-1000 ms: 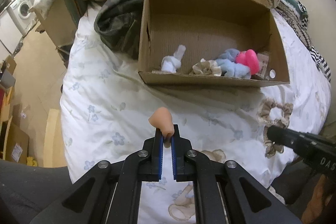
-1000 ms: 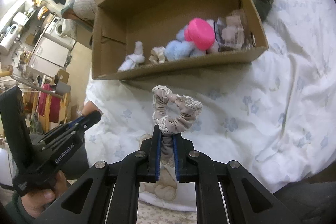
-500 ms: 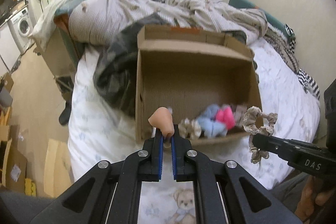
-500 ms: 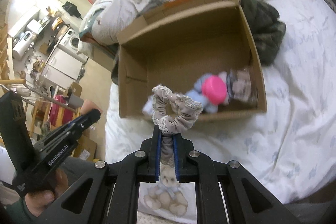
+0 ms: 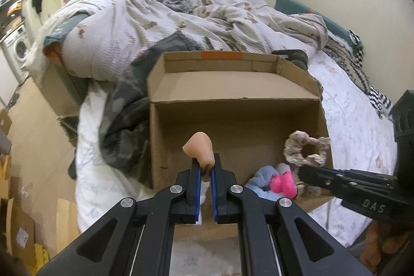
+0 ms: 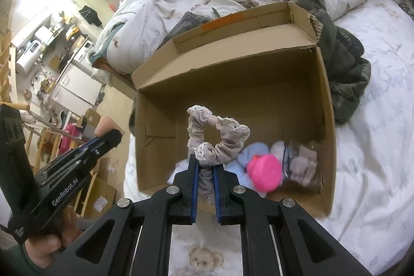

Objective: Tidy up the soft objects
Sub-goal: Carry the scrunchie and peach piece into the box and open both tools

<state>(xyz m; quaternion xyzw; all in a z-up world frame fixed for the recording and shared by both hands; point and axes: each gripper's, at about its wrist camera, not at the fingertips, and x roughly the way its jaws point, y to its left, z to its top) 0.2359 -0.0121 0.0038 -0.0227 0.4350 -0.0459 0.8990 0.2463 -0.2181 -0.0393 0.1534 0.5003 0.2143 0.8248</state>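
Mid-delivery of 2 soft items. Left gripper (image 5: 205,170) clamped on peach sponge (image 5: 199,149), right gripper (image 6: 205,168) clamped on beige scrunchie (image 6: 216,139), both held above cardboard box (image 6: 233,74). Next, probably: lower inside, open jaws.

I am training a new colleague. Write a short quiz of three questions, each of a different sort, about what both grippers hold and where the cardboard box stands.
1. True or false: the left gripper is shut on a peach sponge.
2. Multiple choice: the right gripper grips a) a pink ball, b) a beige scrunchie, c) nothing.
3. Fill in: the cardboard box stands on the ___, with a pink ball inside.

Key: 1 true; 2 b; 3 bed.
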